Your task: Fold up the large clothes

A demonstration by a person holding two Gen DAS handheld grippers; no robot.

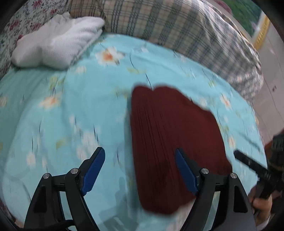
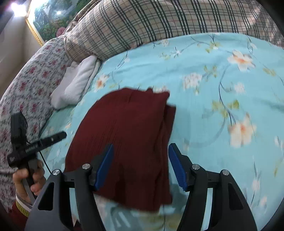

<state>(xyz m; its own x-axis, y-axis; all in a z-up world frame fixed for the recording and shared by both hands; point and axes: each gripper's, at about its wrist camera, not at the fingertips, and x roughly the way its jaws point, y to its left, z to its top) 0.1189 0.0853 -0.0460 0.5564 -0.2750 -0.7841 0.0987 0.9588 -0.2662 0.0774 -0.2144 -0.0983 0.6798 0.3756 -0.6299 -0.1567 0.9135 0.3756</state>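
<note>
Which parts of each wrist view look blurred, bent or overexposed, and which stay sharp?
Left wrist view: floral sheet and dark red garment smeared by motion, left gripper sharp, edges bowed by the fisheye. Right wrist view: similar smear, right gripper crisp, a blown-out light at top left.

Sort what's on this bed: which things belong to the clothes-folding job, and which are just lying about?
Part of the job:
- dark red garment, folded on the bedspread
- left gripper, open
- right gripper, open

Just lying about:
- white towel
- plaid pillow
- floral pillow
- blue floral bedspread
</note>
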